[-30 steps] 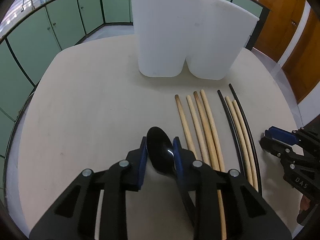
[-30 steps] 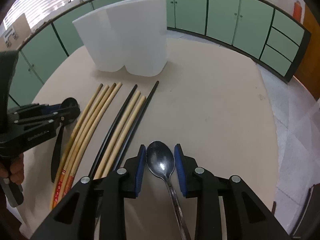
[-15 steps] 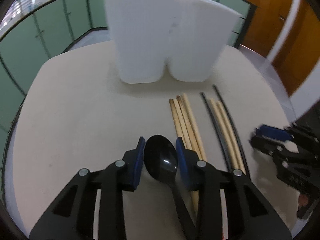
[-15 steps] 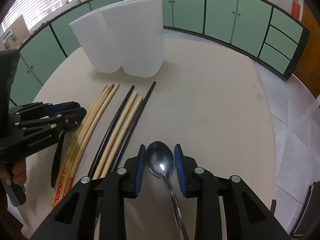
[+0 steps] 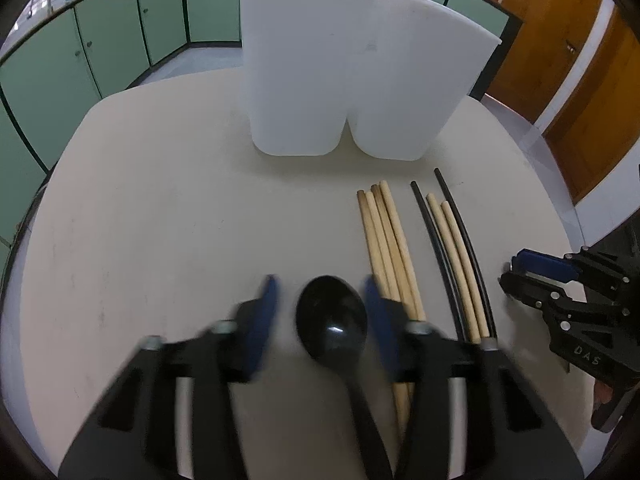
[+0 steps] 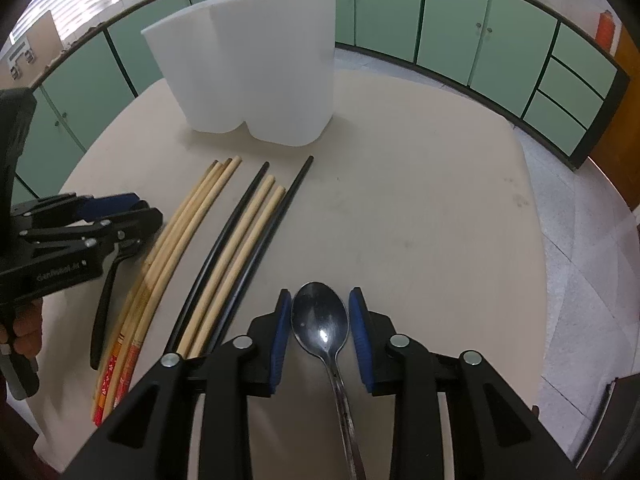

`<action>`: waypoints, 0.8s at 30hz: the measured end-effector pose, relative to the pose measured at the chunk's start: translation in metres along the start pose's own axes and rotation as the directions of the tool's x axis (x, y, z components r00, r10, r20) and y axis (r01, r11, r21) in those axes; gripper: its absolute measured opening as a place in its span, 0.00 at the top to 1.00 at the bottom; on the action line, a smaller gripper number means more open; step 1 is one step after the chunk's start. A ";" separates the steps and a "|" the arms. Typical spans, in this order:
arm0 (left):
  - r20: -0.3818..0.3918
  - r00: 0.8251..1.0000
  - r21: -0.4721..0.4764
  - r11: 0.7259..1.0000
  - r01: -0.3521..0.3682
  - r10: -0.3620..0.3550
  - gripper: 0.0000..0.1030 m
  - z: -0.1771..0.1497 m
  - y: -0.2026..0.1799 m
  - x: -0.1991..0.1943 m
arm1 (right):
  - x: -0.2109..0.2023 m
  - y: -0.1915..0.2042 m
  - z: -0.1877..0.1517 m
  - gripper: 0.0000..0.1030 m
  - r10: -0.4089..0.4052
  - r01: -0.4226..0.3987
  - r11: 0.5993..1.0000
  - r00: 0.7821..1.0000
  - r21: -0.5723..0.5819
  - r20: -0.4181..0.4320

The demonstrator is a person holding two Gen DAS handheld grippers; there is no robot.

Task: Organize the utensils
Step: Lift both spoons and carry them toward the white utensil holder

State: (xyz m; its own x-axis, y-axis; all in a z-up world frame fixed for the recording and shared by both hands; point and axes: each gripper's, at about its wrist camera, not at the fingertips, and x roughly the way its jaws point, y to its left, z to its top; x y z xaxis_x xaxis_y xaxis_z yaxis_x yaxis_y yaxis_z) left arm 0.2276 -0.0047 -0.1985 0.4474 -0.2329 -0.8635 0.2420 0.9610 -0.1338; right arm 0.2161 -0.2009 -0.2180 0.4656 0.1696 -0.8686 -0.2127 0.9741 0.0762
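A black spoon (image 5: pixel 331 322) is seen between the blurred blue pads of the left gripper (image 5: pixel 320 304), whose jaws are spread wide, with a clear gap on each side of the bowl; the spoon is not pinched there, though whether it rests on the table (image 5: pixel 160 220) cannot be told. In the right wrist view, a metal spoon (image 6: pixel 319 320) is framed by the right gripper (image 6: pixel 319 312), the jaws being parted just wider than the bowl; whether the pads touch it cannot be told. A white two-compartment holder (image 5: pixel 352 76) stands upright at the far side of the table. Between the two grippers, a bunch of four pale wooden chopsticks (image 5: pixel 386 248) is laid lengthwise, and just to its right two black chopsticks (image 5: pixel 430 228) are set on either side of another pale pair (image 5: pixel 454 252). Green cabinets (image 6: pixel 448 16) are seen beyond the table.
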 end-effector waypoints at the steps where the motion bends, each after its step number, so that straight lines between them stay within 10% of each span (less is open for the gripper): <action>1: 0.003 1.000 -0.006 1.000 0.004 -0.004 0.69 0.007 0.000 0.002 | 0.000 -0.001 0.000 0.72 0.003 -0.003 1.000 1.000 0.006 0.003; 9: 0.159 0.987 0.039 0.999 0.011 -0.017 0.71 -0.003 -0.008 -0.032 | -0.029 -0.010 -0.001 0.73 0.045 -0.055 0.997 0.986 0.061 0.159; 18: 0.425 0.903 0.106 0.994 0.017 -0.061 0.74 -0.019 -0.018 -0.090 | -0.076 -0.022 -0.002 0.73 0.171 -0.218 0.971 0.915 0.092 0.365; 19: 0.433 0.899 0.106 0.994 0.020 -0.064 0.76 -0.018 -0.020 -0.090 | -0.079 -0.023 -0.002 0.73 0.179 -0.231 0.968 0.906 0.094 0.383; 20: 0.438 0.896 0.107 0.994 0.025 -0.070 1.00 -0.018 -0.021 -0.091 | -0.082 -0.023 -0.001 0.73 0.186 -0.241 0.966 0.900 0.096 0.394; 24: 0.437 0.893 0.103 0.992 0.066 -0.105 1.00 -0.013 -0.019 -0.086 | -0.088 -0.033 0.003 0.73 0.215 -0.286 0.952 0.875 0.107 0.433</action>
State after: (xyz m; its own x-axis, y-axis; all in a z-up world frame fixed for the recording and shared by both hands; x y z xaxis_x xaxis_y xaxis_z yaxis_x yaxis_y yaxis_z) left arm 0.1737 -0.0011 -0.1276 0.7508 -0.3736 -0.5447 0.3584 0.9231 -0.1392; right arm 0.1849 -0.2471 -0.1425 0.7341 0.4223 -0.5318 -0.2441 0.8949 0.3737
